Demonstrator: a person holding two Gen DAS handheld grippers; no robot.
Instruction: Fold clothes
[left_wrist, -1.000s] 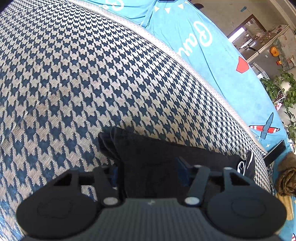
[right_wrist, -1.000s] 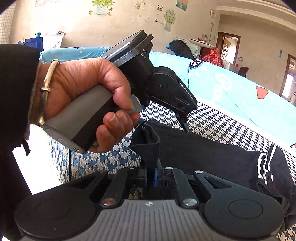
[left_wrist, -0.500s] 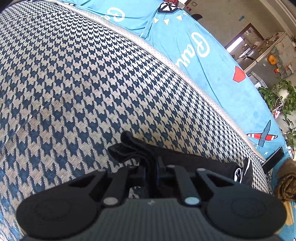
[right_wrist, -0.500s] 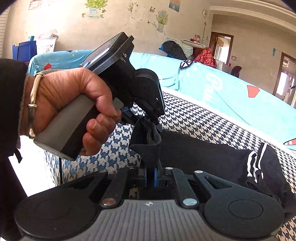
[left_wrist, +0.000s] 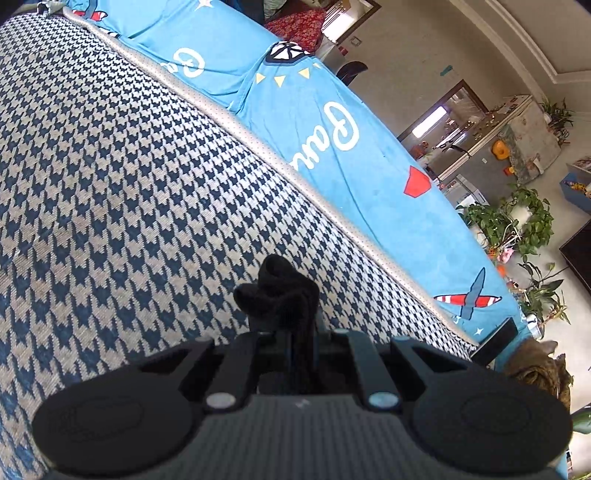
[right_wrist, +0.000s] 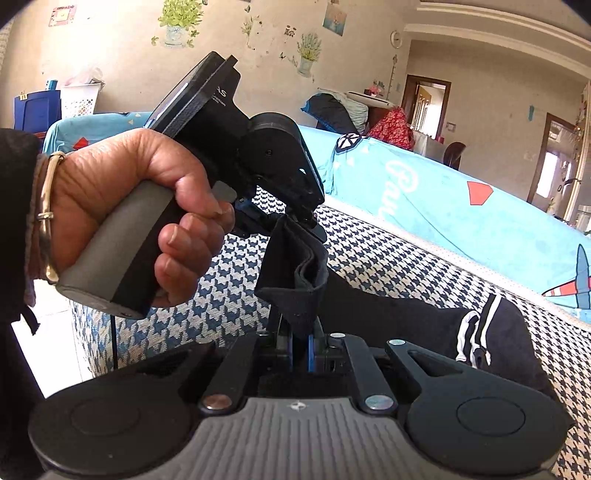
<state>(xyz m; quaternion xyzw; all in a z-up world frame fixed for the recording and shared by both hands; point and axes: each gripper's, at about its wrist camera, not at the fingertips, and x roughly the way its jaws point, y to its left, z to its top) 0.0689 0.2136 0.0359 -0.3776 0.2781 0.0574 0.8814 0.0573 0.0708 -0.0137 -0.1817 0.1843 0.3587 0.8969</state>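
A black garment with white stripes (right_wrist: 406, 317) lies across the houndstooth sofa seat (right_wrist: 388, 258). One end of it is lifted off the seat and pinched by both grippers. My right gripper (right_wrist: 301, 343) is shut on a bunched corner of the cloth (right_wrist: 295, 295). My left gripper (left_wrist: 301, 332) is shut on another bunch of the same black cloth (left_wrist: 284, 295), raised above the seat (left_wrist: 129, 184). In the right wrist view a hand (right_wrist: 122, 206) holds the left gripper's body (right_wrist: 258, 158) just beyond my fingers, its tips at the cloth's top edge.
A blue printed cover (left_wrist: 351, 147) drapes the sofa back behind the seat. Potted plants (left_wrist: 517, 221) and a dark cabinet stand on the floor past the sofa's far end. The seat's front edge (right_wrist: 85, 332) drops to a white floor at left.
The left gripper went from open over the cloth to shut on it, then rose with it. Both grippers have lifted the garment's end higher off the seat.
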